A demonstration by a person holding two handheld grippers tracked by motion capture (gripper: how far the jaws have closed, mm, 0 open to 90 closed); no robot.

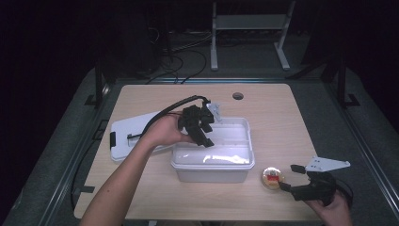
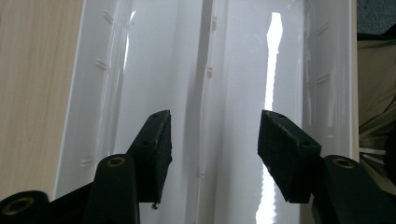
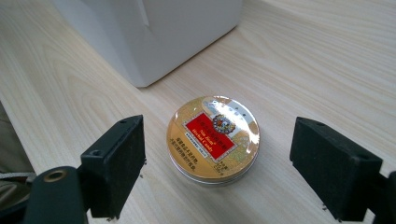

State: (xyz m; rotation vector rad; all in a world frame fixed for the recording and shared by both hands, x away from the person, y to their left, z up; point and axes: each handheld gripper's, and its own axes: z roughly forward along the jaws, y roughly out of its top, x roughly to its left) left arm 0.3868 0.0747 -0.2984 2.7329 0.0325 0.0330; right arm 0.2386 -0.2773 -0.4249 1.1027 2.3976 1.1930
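A round gold tin [image 1: 273,178] with a red label lies on the wooden table just right of an open white plastic box [image 1: 211,175]. My right gripper [image 1: 288,176] stands open at table level; in the right gripper view the tin [image 3: 212,137] sits between its jaws, which are well apart from it on both sides. My left gripper [image 1: 205,137] hangs over the left half of the box, pointing down into it. Its jaws are open with nothing between them [image 2: 215,126], and below them the box's bare white floor and walls [image 2: 93,93] look empty.
The box's white lid [image 1: 129,136] lies flat to the left of the box, partly under the left forearm. A round cable hole [image 1: 237,96] sits near the table's far edge. A corner of the box [image 3: 163,28] stands just beyond the tin.
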